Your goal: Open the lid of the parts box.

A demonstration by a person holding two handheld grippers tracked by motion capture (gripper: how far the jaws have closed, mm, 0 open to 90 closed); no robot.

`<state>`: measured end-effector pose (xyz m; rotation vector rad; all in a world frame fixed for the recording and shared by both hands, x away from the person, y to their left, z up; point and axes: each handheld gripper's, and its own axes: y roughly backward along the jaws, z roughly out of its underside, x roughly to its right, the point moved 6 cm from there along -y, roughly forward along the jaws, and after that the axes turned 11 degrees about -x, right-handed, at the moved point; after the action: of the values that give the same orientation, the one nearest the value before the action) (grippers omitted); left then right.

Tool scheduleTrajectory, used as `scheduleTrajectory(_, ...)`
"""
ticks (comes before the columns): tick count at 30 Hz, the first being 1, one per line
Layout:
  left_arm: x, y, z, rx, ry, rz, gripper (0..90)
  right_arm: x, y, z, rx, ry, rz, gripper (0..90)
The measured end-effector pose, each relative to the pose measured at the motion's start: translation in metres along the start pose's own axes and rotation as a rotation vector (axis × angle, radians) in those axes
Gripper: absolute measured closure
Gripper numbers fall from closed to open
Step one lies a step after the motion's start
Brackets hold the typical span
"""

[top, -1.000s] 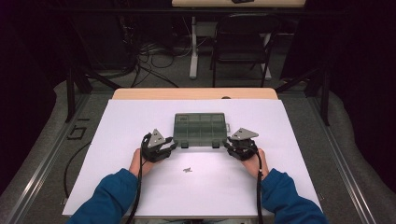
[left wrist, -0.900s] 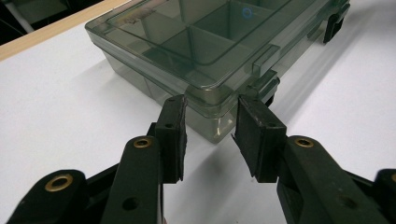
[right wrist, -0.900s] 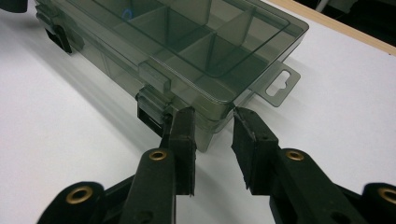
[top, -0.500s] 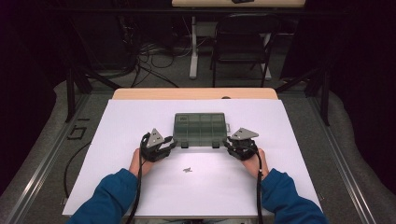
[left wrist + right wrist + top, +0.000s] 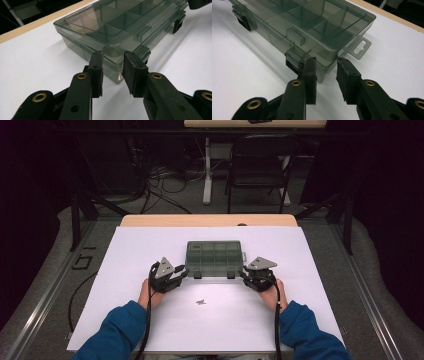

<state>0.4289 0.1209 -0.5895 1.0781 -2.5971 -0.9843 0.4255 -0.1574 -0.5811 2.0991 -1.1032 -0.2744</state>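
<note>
A smoky clear plastic box [image 5: 215, 259] with a closed lid and inner dividers lies flat near the middle of the white worktop [image 5: 310, 270], its long side running from 9 to 3 o'clock in the high view. Two dark latches sit on its near long edge, at 6 o'clock. A flat hanging tab [image 5: 358, 47] sticks out from its right short end.

The left tool [image 5: 176, 276] is at the box's near left corner, about 8 o'clock from the box's middle. In the left gripper view its jaws stand narrowly apart on either side of that corner; they have just been closing, the corner [image 5: 113, 65] sits in the gap, and the pads look right against the plastic, though I cannot tell whether they press on it.

The right tool [image 5: 248, 274] is at the near right corner, about 4 o'clock from the box's middle. In the right gripper view its jaws are likewise narrowly apart around the corner [image 5: 325, 67], one pad beside the right-hand latch [image 5: 293, 60], the other just short of the hanging tab. Firm contact cannot be made out there either.

A tiny dark object [image 5: 200, 302] lies on the worktop at 6 o'clock from the box, between the two blue sleeves [image 5: 117, 332], well apart from the tools.
</note>
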Motion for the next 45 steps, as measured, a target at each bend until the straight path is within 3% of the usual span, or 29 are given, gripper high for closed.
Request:
scheduleTrajectory(17, -0.001, 0.001, -0.002, 0.019, -0.001, -0.01, 69.8, 0.004, 0.004, -0.004, 0.042, -0.017, 0.052, 66.2)
scheduleTrajectory(29, -0.001, 0.002, -0.003, 0.018, -0.005, -0.008, 69.2, 0.002, 0.005, -0.007, 0.072, -0.011, 0.052, 70.1)
scheduleTrajectory(31, 0.0, 0.002, -0.004, 0.011, -0.028, -0.013, 61.2, 0.002, 0.006, -0.009, 0.08, -0.007, 0.055, 70.4)
scheduleTrajectory(34, 0.002, 0.002, -0.005, 0.004, -0.025, -0.016, 51.5, 0.003, 0.006, -0.01, 0.077, -0.015, 0.05, 70.4)
scheduleTrajectory(40, 0.002, 0.004, -0.015, 0.004, -0.07, -0.077, 35.7, 0.005, 0.007, -0.012, 0.082, -0.03, 0.045, 70.5)
scheduleTrajectory(43, 0.002, 0.004, -0.023, 0.017, -0.105, -0.091, 35.9, 0.004, 0.007, -0.013, 0.084, -0.03, 0.046, 70.4)
scheduleTrajectory(44, 0.003, 0.002, -0.026, -0.006, -0.14, -0.094, 36.1, 0.004, 0.007, -0.013, 0.089, -0.031, 0.043, 70.5)
scheduleTrajectory(45, 0.003, 0.001, -0.026, -0.007, -0.144, -0.085, 37.5, 0.004, 0.007, -0.013, 0.089, -0.036, 0.04, 70.4)
